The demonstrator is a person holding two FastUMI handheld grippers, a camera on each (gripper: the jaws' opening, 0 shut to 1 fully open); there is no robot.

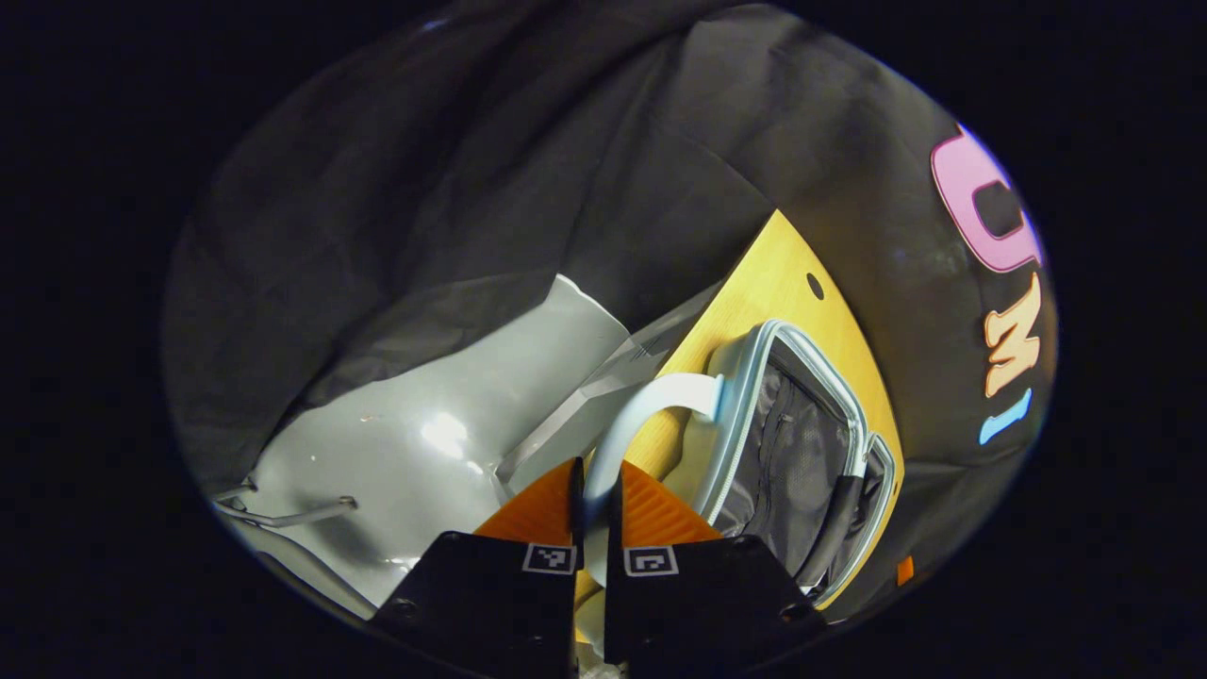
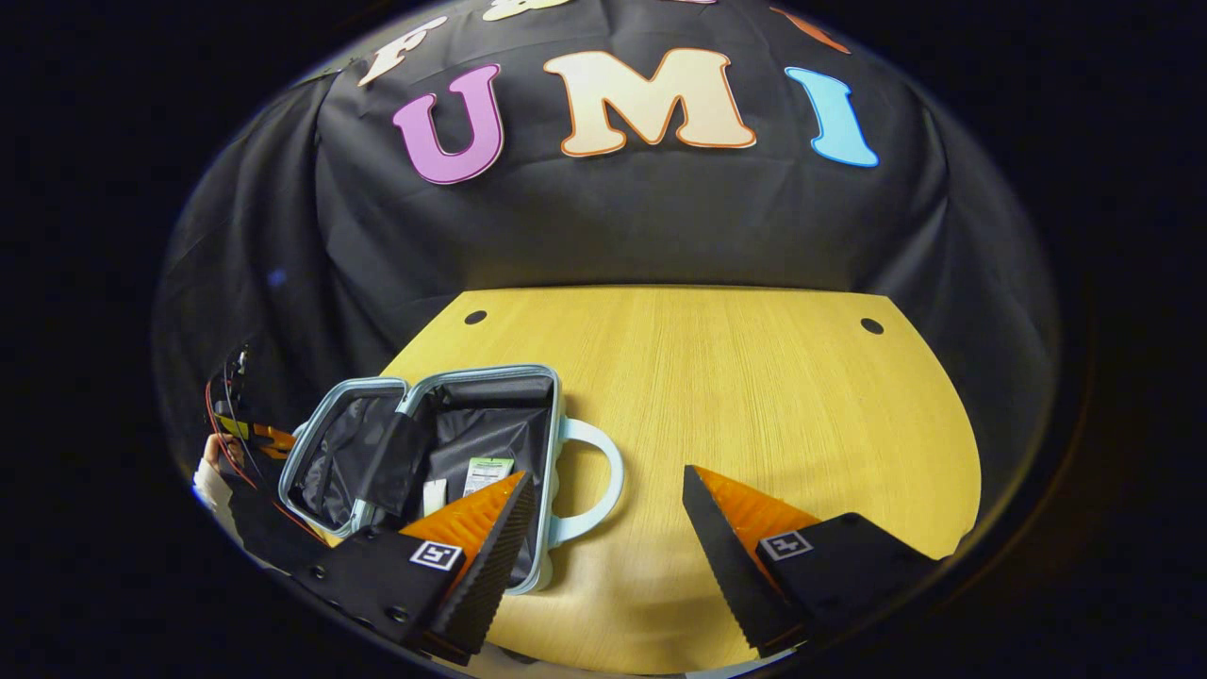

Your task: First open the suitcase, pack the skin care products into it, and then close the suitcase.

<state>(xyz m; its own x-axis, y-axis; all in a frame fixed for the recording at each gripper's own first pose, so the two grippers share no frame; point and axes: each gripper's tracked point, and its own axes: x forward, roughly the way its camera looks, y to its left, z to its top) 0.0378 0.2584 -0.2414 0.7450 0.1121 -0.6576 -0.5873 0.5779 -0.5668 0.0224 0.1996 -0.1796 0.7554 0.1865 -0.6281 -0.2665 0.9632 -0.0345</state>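
My left gripper [image 1: 596, 500] is pinched on the suitcase handle [image 1: 641, 415], I judge to steady the case for packing; my right gripper [image 2: 603, 528] hangs wide apart and empty above the wooden table [image 2: 754, 396]; the suitcase [image 2: 434, 453] lies open at the table's left, dark lining up, with small pale items [image 2: 486, 471] already inside.

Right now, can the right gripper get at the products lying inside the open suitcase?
Probably yes. The suitcase lies open on the table, the right gripper hovers beside it with fingers spread, and the products lie uncovered. The left gripper only pinches the handle.
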